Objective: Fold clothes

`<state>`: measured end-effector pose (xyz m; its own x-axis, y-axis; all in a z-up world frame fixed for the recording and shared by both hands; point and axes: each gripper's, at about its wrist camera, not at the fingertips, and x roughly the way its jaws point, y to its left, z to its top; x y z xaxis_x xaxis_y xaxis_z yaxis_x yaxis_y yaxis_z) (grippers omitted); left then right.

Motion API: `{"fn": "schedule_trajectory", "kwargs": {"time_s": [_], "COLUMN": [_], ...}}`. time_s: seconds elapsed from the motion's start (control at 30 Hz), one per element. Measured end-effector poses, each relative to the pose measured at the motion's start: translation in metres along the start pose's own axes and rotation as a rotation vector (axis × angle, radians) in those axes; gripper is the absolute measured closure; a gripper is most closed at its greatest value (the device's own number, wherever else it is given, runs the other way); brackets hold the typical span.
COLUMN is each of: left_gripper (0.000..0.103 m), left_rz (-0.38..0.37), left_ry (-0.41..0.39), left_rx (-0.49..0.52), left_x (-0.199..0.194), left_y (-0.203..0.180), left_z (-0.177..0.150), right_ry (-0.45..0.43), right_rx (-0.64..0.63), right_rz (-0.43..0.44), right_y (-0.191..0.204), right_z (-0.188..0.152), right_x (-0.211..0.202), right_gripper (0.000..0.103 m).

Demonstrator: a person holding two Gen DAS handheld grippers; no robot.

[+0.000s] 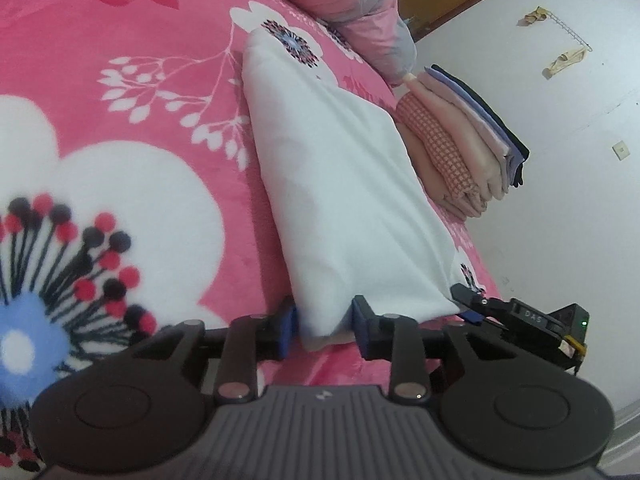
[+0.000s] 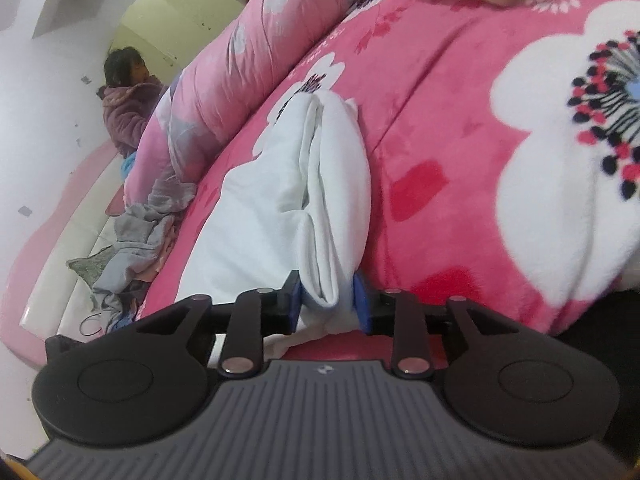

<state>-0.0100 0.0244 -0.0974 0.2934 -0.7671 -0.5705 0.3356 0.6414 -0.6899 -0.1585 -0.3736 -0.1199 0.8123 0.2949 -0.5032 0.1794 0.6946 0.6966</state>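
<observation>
- Pink floral blanket [image 1: 120, 60] lies open at nine o'clock.
- Folded stack [image 1: 460, 148] sits at two o'clock of my white garment [image 1: 332, 184].
- Left gripper [image 1: 324, 326] and right gripper [image 2: 326, 304], partly open, each straddle its near corners.
- Only my right view shows the person [image 2: 124, 108] and clothes heap [image 2: 128, 240].

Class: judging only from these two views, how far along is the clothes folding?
Done: a folded stack on the bed. In hand: a folded white garment, one end between each gripper's jaws, left and right. Left: a crumpled pile.
</observation>
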Motion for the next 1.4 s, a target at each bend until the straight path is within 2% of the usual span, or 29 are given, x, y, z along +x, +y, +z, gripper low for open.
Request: {"fn": "schedule_trajectory", "kwargs": {"time_s": [0.23,0.57,0.93,1.4], "left_gripper": [0.066,0.064,0.061,0.059], "left_rz": [-0.003,-0.008,-0.02,-0.019], "left_ry": [-0.019,-0.037,-0.044,-0.047], "left_rx": [-0.012,0.013,0.045,0.074], "left_x": [-0.003,-0.003,-0.003,-0.002], "left_y": [0.003,0.004,0.004,0.001], "left_z": [-0.008,-0.015,-0.018,-0.019], "right_ry": [-0.055,-0.08,-0.137,-0.138], "right_rx": [0.114,0.215,0.247,0.265], "right_rz": [-0.01,-0.055,-0.131,-0.137], "right_y": [-0.008,-0.007,-0.006,-0.007], "right_z": [-0.009,-0.025,-0.019,-0.019], "right_x": [-0.013,-0.021,-0.032,-0.027], "right_gripper": [0.075,0.075,0.075,0.075]}}
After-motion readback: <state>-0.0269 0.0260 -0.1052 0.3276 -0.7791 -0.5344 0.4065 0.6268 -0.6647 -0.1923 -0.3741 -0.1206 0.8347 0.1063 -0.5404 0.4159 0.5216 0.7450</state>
